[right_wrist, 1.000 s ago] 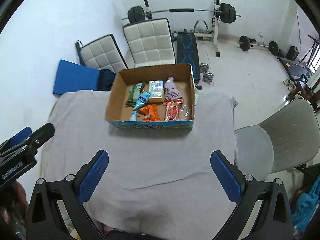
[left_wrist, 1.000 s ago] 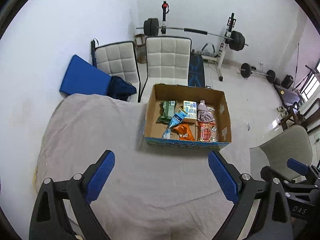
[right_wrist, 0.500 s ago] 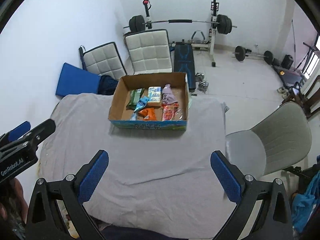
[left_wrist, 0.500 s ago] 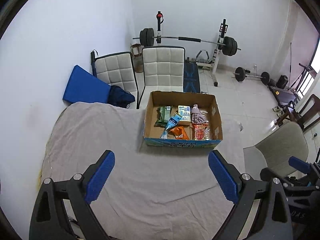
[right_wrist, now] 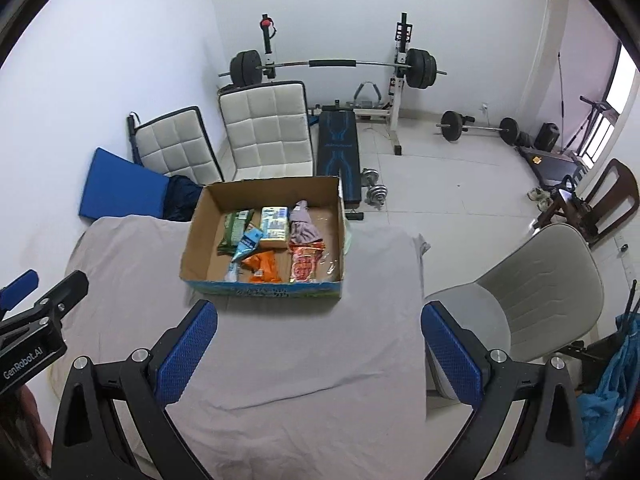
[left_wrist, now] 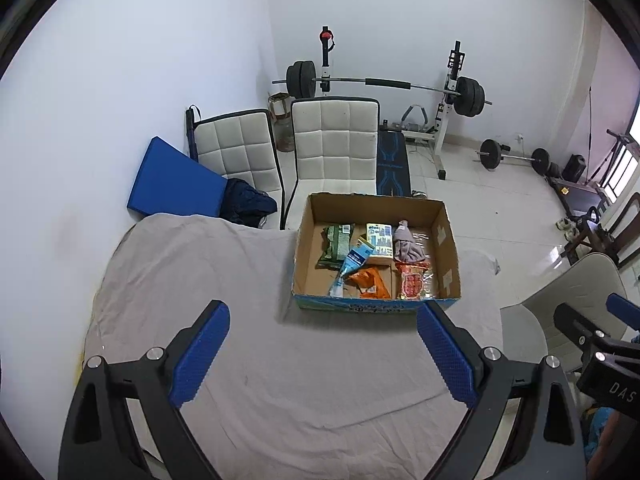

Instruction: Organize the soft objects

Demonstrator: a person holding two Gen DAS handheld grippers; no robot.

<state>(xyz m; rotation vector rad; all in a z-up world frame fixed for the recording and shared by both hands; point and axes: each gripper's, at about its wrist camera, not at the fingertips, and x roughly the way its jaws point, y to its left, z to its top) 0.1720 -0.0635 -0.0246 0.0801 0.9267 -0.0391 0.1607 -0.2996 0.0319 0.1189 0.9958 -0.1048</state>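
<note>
Jaws wide, cardboard box (left_wrist: 446, 254) holding packets (left_wrist: 412, 282)

I see a table (left_wrist: 168, 280) w/ a grey cloth (right_wrist: 304, 344) draped over it, wrinkled, hanging off the right edge. One cardboard box (left_wrist: 448, 256) sits directly on the cloth, toward the far side, open top, blue print along its near wall. In the right cam the box (right_wrist: 202, 232) is left of center, its far wall about level w/ the table's far edge. Rest of the cloth carries nothing else I can make out; a faint dark mark shows on it in the left cam, near the middle. Table legs are hidden by the cloth.
</note>
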